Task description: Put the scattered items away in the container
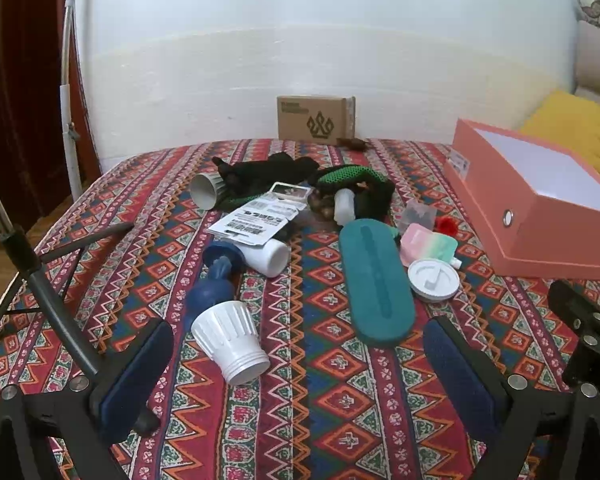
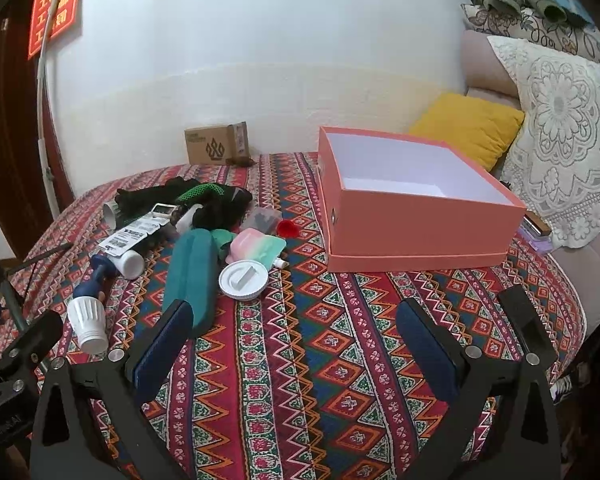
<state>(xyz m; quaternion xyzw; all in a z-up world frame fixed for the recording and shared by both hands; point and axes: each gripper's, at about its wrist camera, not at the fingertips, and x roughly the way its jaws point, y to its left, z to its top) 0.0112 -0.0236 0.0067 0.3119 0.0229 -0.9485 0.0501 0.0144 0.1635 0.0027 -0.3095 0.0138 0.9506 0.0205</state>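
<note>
Left gripper [image 1: 300,364]: blue-padded fingers spread wide, nothing between them, hovering over the red patterned woven tablecloth [image 1: 320,408]. Right gripper [image 2: 296,344]: same, fingers wide apart and empty, above bare cloth near the table's front.

Just ahead of the left gripper, a white ribbed plastic cup-shaped piece with a threaded neck [image 1: 230,342] lies on its side, touching a dark blue plastic handle-shaped item [image 1: 216,280] behind it. Past that, a white plastic cylinder [image 1: 270,258] sits partly under a white printed barcode card [image 1: 252,218].

Centre: long teal oval felt pad [image 1: 376,280] lies flat. Right of it, a round white plastic lid [image 1: 433,280], just beside a pastel pink-and-green spouted pouch [image 1: 428,242]. Small red plastic cap [image 1: 446,224] behind the pouch.

Rear pile: black fabric items and green mesh [image 1: 348,174], tangled, with a white paper cup [image 1: 206,192] on its side at the left end.

Container: salmon-pink open cardboard box with white interior [image 2: 420,212], on the table's right side, well apart from the pile, looks empty. Brown cardboard carton [image 1: 316,120] stands at the wall. Yellow cushion [image 2: 468,128] behind the pink box.
</note>
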